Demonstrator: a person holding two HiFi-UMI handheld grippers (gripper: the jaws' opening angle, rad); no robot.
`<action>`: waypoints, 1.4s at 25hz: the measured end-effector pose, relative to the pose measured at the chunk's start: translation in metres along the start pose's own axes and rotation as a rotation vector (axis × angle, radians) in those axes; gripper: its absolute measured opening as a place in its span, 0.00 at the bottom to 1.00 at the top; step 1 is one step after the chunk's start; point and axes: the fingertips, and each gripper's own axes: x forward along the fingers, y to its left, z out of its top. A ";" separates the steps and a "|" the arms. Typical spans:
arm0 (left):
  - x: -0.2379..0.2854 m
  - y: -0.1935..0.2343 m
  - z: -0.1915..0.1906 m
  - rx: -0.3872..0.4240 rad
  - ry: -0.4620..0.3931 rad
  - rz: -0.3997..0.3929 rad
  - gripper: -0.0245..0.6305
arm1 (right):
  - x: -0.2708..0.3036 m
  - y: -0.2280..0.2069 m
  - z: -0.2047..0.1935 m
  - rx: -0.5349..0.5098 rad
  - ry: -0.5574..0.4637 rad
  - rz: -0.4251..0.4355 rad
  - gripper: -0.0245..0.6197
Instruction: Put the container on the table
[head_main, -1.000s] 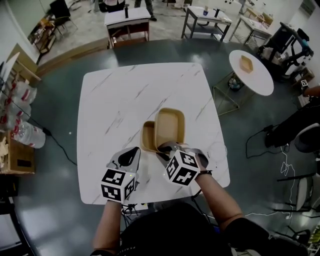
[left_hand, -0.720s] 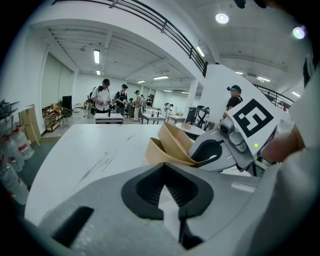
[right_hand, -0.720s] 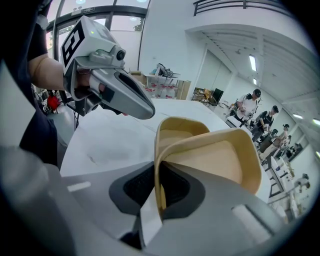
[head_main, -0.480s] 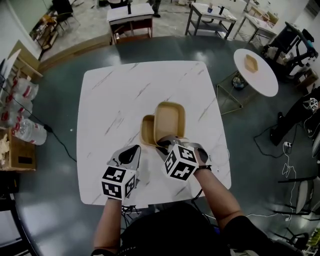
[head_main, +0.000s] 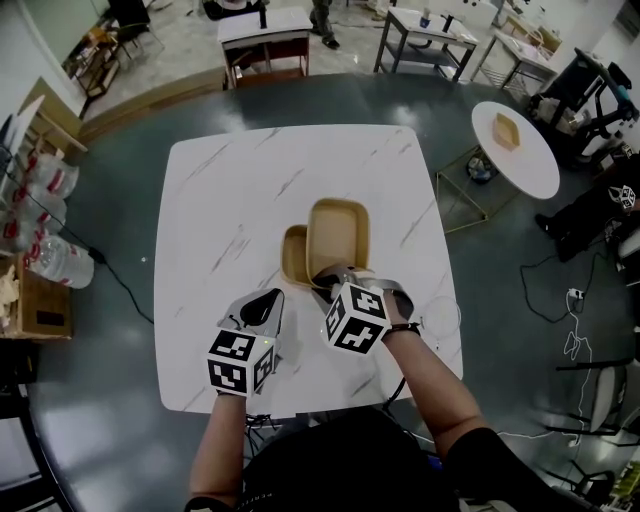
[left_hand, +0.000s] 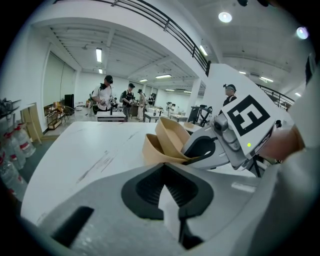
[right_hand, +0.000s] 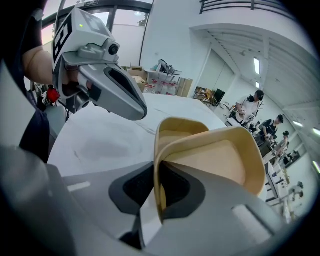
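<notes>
A tan container (head_main: 338, 237) of two joined tray halves is over the middle of the white marble table (head_main: 230, 190); whether it touches the top I cannot tell. My right gripper (head_main: 335, 281) is shut on its near rim, and the right gripper view shows the rim (right_hand: 161, 192) between the jaws of the right gripper (right_hand: 157, 187), with the larger half (right_hand: 220, 160) tilted up. My left gripper (head_main: 263, 303) hovers just left of it near the table's front edge, shut with nothing in it. In the left gripper view the left gripper (left_hand: 167, 172) has the container (left_hand: 167, 142) ahead to its right.
A round white side table (head_main: 525, 165) with another tan tray (head_main: 507, 130) stands to the right. Water bottles (head_main: 55, 265) and a cardboard box (head_main: 40, 310) sit on the floor at left. Cables (head_main: 565, 320) lie at right. Worktables and people are at the far end.
My right gripper has carried the container a little farther from me over the table. The left gripper has barely moved.
</notes>
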 end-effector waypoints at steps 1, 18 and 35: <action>0.001 0.001 0.000 0.000 0.002 0.001 0.03 | 0.002 -0.002 0.001 -0.003 0.002 -0.002 0.09; 0.014 0.026 0.001 -0.021 -0.004 0.031 0.06 | 0.024 -0.034 0.013 -0.003 0.026 -0.031 0.10; 0.003 0.008 0.003 0.005 -0.028 0.013 0.07 | -0.001 -0.026 0.026 0.040 -0.048 -0.085 0.13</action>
